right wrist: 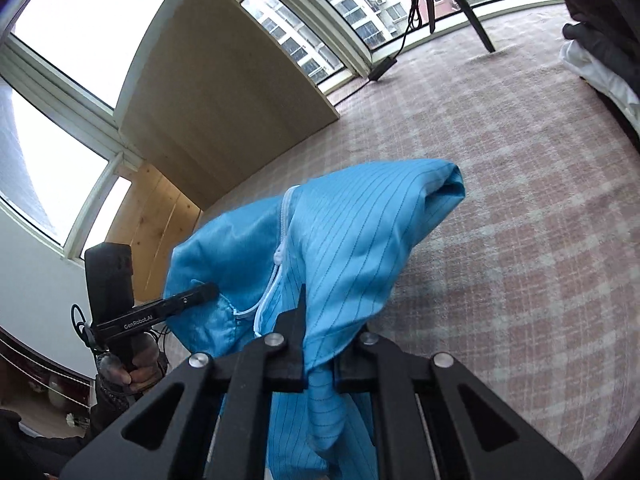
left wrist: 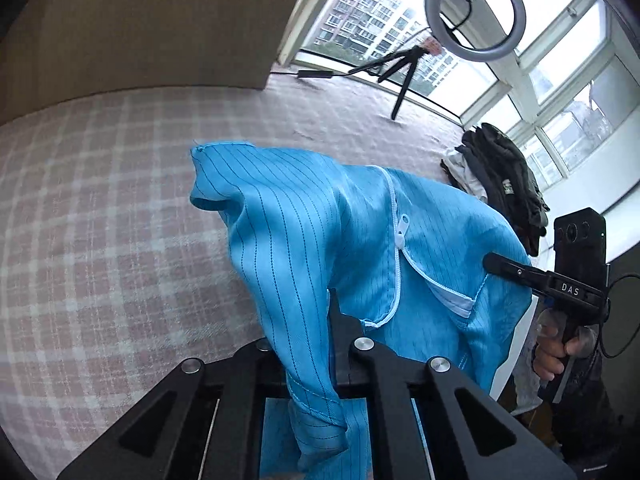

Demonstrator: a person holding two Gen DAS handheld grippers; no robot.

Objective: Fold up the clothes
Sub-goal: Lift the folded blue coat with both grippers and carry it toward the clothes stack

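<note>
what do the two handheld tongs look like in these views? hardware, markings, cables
Both are matte black. Left tongs: flat finger lettered "GenRobot.AI", boxy camera block above, pistol handle, black cable looped behind it. Right tongs: finger marked "DAS", same black camera block with round lenses, a thin black cable looped alongside. Up close, each shows angular black linkage arms with triangular cutouts and silver round pivot bolts.
</note>
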